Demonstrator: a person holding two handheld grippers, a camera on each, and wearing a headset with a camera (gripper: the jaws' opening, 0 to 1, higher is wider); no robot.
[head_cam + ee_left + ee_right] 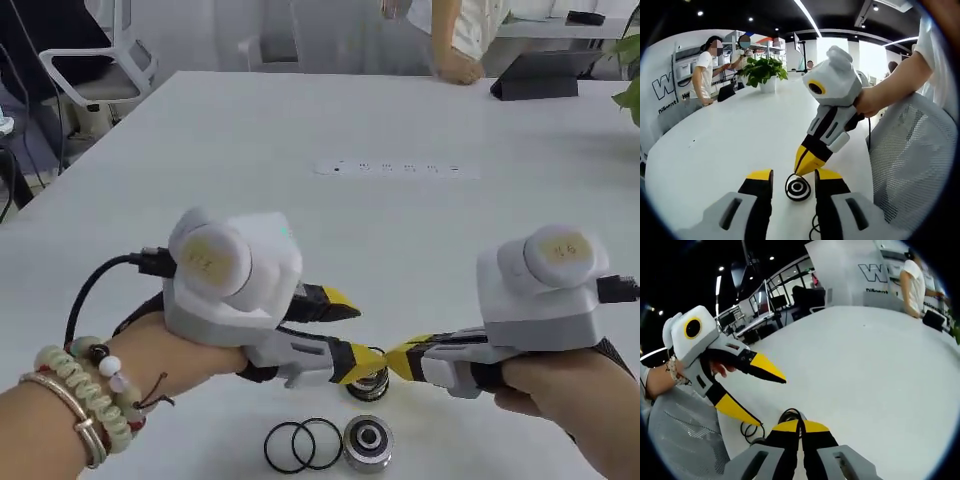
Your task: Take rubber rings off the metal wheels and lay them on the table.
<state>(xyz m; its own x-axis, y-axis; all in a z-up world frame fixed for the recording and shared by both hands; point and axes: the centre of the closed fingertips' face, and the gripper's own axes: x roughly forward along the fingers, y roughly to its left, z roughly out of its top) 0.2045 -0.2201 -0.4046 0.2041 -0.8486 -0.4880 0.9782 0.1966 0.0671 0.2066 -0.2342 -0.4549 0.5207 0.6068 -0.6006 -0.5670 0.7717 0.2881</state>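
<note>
Wheel between spread left jaws, right tips shut at its rim

One metal wheel (368,388) sits on the white table (400,230) near its front edge, partly hidden in the head view behind the meeting jaw tips. In the left gripper view it shows as a round disc with a black ring (791,192) around it, lying between that gripper's own two jaws. The left gripper (362,335) has its jaws spread wide, one raised above the wheel and the other low beside it, neither visibly touching it. The right gripper (392,362) comes in from the opposite side with its jaws pressed together, its pointed tip down at the wheel's rim; in the right gripper view a black arc shows just past the closed tips, and whether the ring is nipped between them I cannot tell.

Just in front lie a second wheel (367,443) and, touching its side, two loose rubber rings (303,445) that overlap, flat on the table.

The left hand (150,360) grips its handle from below with the wrist level, bead bracelets (75,400) on it. The right hand (560,395) holds its handle low, the gripper pointing inward toward the left one
</note>
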